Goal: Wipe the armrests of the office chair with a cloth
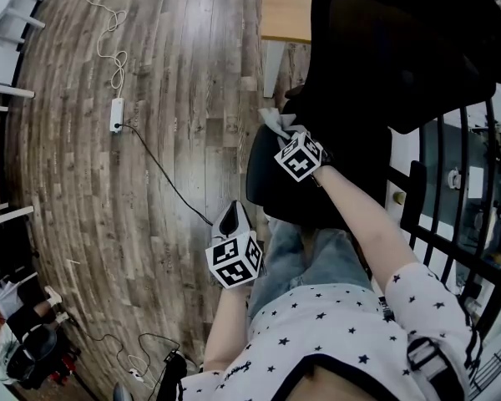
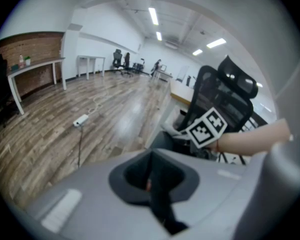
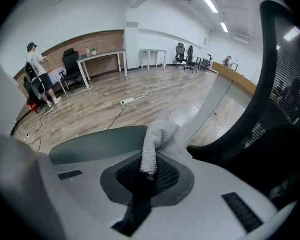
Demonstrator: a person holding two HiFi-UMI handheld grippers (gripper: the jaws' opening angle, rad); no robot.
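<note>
Bunched pale grey cloth [image 3: 157, 136] beside black office chair [image 1: 376, 48].

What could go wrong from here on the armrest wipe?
1. The right hand-held gripper pinches only a thin end of the cloth; dragging may pull it free.
2. The left hand-held gripper is shut on nothing, away from the office chair; unbraced, the chair may swivel.
3. The cable from the power strip crosses the floor toward the person: a possible snag.
</note>
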